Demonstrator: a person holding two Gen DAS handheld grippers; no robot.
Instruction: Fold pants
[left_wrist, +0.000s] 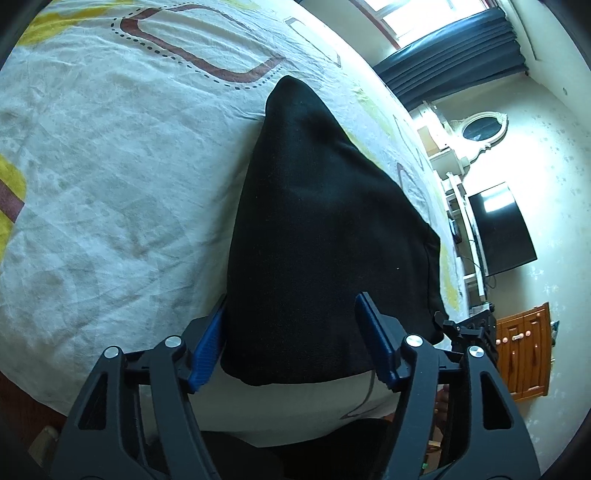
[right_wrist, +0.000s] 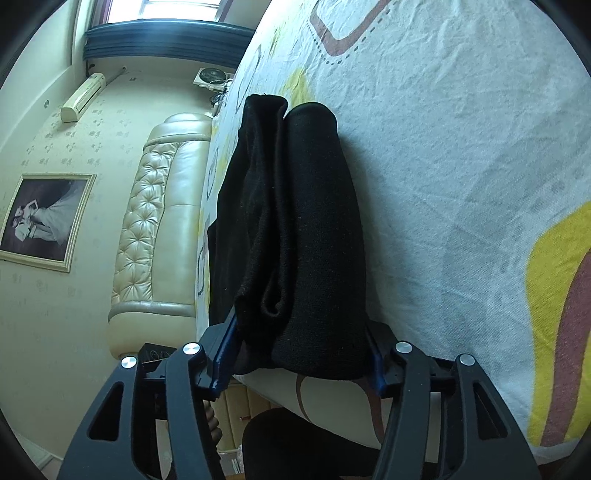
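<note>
White patterned bedsheet (left_wrist: 110, 166) fills both views; black folded pants (left_wrist: 314, 240) lie at centre, between the spread fingers of left gripper (left_wrist: 291, 343) and right gripper (right_wrist: 299, 354).

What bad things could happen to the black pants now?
The black pants lie near the bed's edge, so a tug toward the person might drag them off. The stacked layers look loose and bunched on one side, so they could slide apart if lifted. The left hand-held gripper and right hand-held gripper both straddle thick cloth with jaws wide, so a pinch may miss some layers.
</note>
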